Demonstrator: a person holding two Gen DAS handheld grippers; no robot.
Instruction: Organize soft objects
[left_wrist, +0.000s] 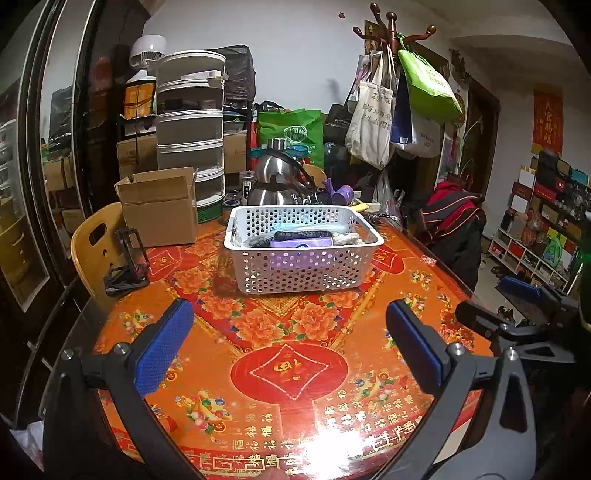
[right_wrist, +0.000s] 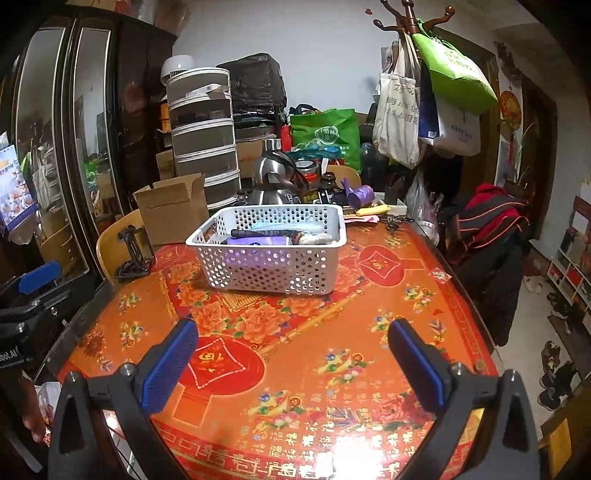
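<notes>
Currently both tools, left tool (left_wrist: 290, 345) and right tool (right_wrist: 293, 363), gape wide, empty, short of basket (left_wrist: 303, 266); a careless reach could shove it toward kettle (left_wrist: 275, 181).

We had the left gripper (left_wrist: 290, 345) wide open, blue pads (left_wrist: 162, 349) well apart, nothing between them. Right gripper (right_wrist: 291, 363) was the same: fingers spread, empty. Both pointed forward, side by side; each one's blue-padded tip showed at the edge of the other's view. Neither touched anything.
</notes>
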